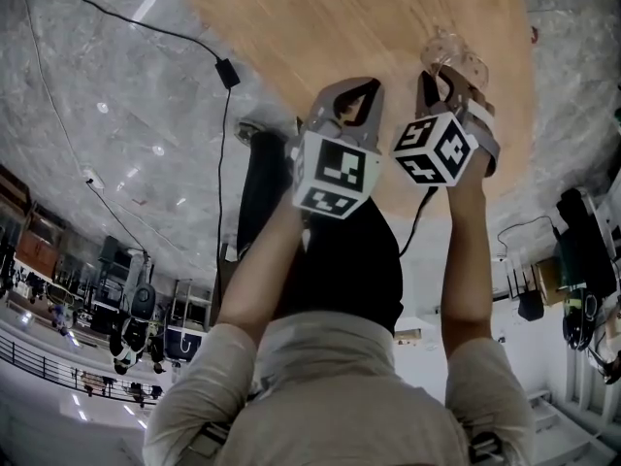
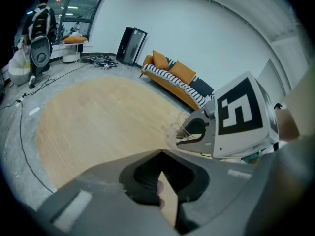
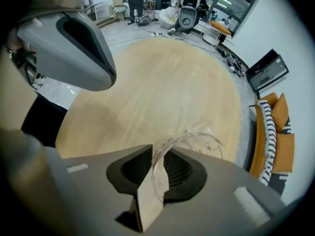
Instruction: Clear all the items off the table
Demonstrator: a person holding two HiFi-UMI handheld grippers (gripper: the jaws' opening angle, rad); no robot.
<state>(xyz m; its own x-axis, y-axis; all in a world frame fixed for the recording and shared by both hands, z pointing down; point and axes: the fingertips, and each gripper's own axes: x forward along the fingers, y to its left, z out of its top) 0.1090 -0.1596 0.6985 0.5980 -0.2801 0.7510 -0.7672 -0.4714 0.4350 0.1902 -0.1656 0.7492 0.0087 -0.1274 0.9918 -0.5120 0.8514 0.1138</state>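
A round wooden table (image 1: 320,27) carries nothing that I can see apart from what I hold. My right gripper (image 1: 441,81) is over its right side, shut on the rim of a clear cup (image 1: 451,54). In the right gripper view the cup's (image 3: 206,144) thin wall runs between the pads of the right gripper (image 3: 157,154), with the bowl sticking out ahead over the table (image 3: 162,82). My left gripper (image 1: 351,90) hovers just left of it, jaws shut with nothing between them. The left gripper view shows the left gripper's (image 2: 161,154) tips meeting, and the cup (image 2: 173,127) beside it.
A black cable with a power brick (image 1: 225,71) crosses the grey floor left of the table. A dark object (image 1: 262,183) stands at the table's near edge. An orange sofa (image 2: 177,77) and a black cabinet (image 2: 130,45) line the far wall.
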